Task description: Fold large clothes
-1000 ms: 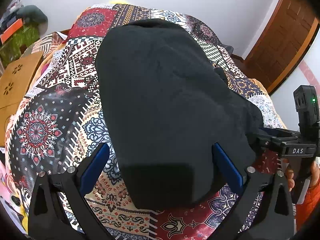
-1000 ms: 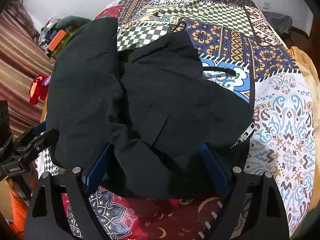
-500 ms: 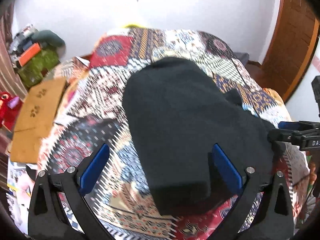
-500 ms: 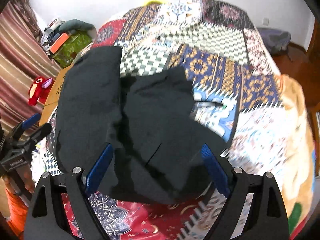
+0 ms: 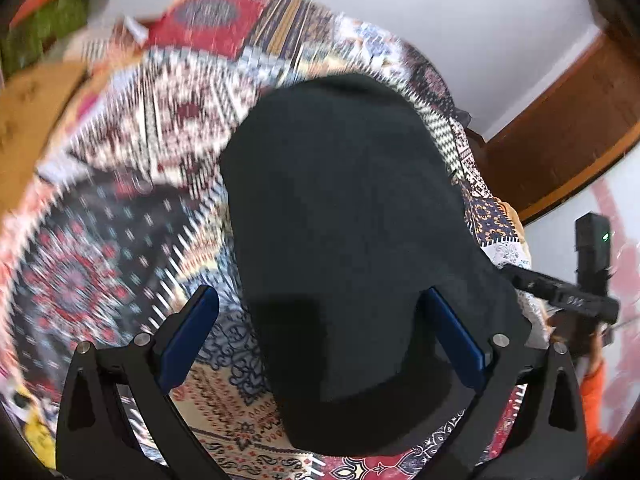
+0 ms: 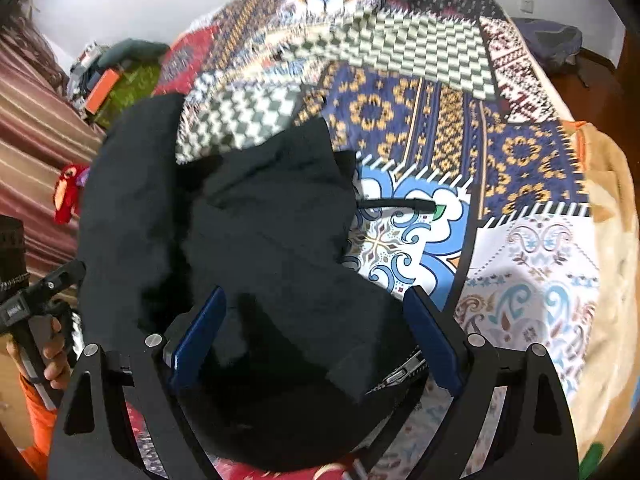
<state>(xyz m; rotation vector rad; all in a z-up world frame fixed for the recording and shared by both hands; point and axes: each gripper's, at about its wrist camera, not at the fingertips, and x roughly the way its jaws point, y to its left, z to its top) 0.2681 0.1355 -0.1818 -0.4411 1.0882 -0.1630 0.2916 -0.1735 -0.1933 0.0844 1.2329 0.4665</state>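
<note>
On the patchwork bedspread (image 6: 440, 92), toward the near edge of the bed, a large black garment (image 5: 344, 240) lies partly folded, one long panel stretched away toward the far edge and a second, more crumpled layer doubled beside it. The left claw (image 5: 320, 340) hangs over the near end of that long panel with its blue pads spread wide on either side of the cloth, pinching nothing. The right claw (image 6: 316, 344) hovers likewise, jaws apart, above the bunched layer where a zipper (image 6: 400, 376) shows at the hem. A black drawstring (image 6: 396, 204) trails out across the spread toward the right edge of the bed. Both claws appear poised over the garment's near hem because that is likely where the next fold must be taken up. The loose drawstring and uneven right layer may need tidying before the bundle can sit square.
</note>
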